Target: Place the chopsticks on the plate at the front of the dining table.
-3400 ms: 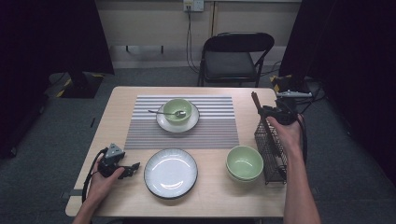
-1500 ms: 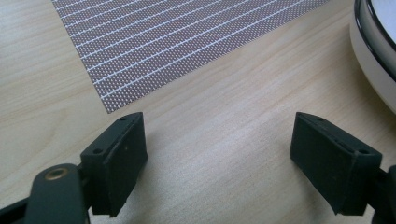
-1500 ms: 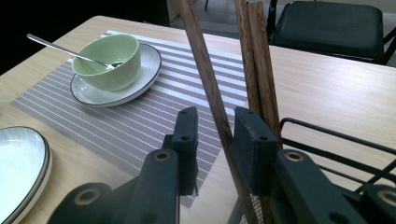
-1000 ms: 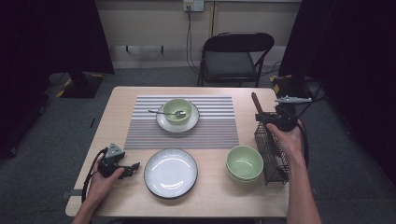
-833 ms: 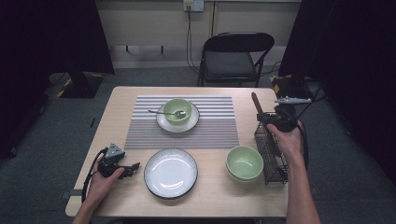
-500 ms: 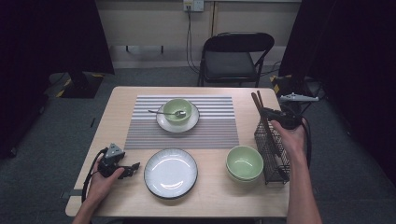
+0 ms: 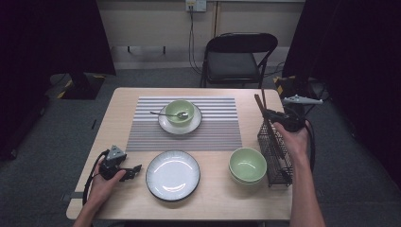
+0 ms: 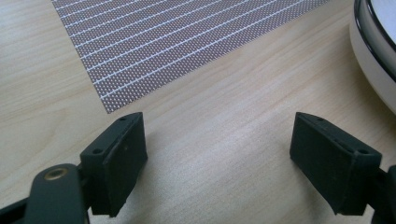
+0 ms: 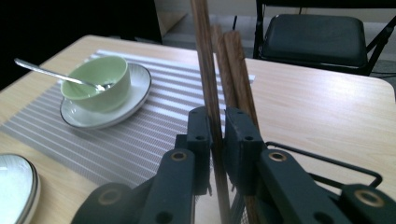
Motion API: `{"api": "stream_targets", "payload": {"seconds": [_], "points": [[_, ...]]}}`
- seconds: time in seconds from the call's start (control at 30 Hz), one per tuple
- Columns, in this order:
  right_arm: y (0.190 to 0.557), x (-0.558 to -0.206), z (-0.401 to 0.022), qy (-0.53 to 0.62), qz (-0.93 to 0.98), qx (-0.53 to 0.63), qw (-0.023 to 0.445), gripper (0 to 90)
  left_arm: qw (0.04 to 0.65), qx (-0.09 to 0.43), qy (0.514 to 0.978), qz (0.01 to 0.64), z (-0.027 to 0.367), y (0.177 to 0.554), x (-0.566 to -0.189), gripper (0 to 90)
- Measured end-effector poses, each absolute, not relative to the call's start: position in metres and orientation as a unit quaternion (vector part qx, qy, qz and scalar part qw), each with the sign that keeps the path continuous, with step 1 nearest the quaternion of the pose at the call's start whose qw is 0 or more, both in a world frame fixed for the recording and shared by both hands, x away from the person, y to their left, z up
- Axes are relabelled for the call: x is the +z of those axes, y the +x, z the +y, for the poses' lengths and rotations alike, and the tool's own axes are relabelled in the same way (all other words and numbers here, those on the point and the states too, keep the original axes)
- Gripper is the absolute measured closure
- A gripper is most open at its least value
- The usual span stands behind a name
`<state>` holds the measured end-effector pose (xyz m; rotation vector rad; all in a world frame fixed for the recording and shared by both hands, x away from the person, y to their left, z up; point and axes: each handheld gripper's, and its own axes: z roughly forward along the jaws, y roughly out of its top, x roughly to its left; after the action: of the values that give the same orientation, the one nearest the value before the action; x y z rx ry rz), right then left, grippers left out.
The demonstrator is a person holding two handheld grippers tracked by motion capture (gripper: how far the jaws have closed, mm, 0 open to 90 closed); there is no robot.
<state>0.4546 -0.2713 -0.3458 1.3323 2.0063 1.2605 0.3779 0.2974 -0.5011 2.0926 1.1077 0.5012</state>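
Slim, dark-brown wooden chopsticks (image 9: 212, 93) stand upright in a black wire rack (image 7: 274, 151) at the bench's (image 7: 142, 208) right edge. The right tongs (image 9: 217, 135) have just been closing and now pinch one stick between their pads. The left tongs (image 8: 217, 163) rest wide open and empty on the pale wood grain beside a striped woven mat (image 7: 217, 127). A black folding chair (image 7: 236, 66) stands behind the bench on grey carpet

Two green bowls (image 7: 247, 164), two plates (image 7: 172, 175), one spoon (image 7: 166, 114), one rack (image 7: 275, 153), one placemat (image 7: 213, 127)

Wooden table (image 7: 142, 210), striped placemat (image 7: 213, 127), plate (image 7: 172, 175), bowl (image 7: 247, 164), wire rack (image 7: 276, 158)
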Motion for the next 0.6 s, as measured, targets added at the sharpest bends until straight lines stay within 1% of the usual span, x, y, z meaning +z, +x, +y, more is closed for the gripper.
{"api": "stream_targets", "payload": {"seconds": [0.6], "points": [[0.452, -0.36, -0.262, 0.481, 0.74, 0.422, 0.209, 76.8, 0.353, 0.194, 0.809, 0.428, 0.297, 0.378, -0.501, 18.1]]}}
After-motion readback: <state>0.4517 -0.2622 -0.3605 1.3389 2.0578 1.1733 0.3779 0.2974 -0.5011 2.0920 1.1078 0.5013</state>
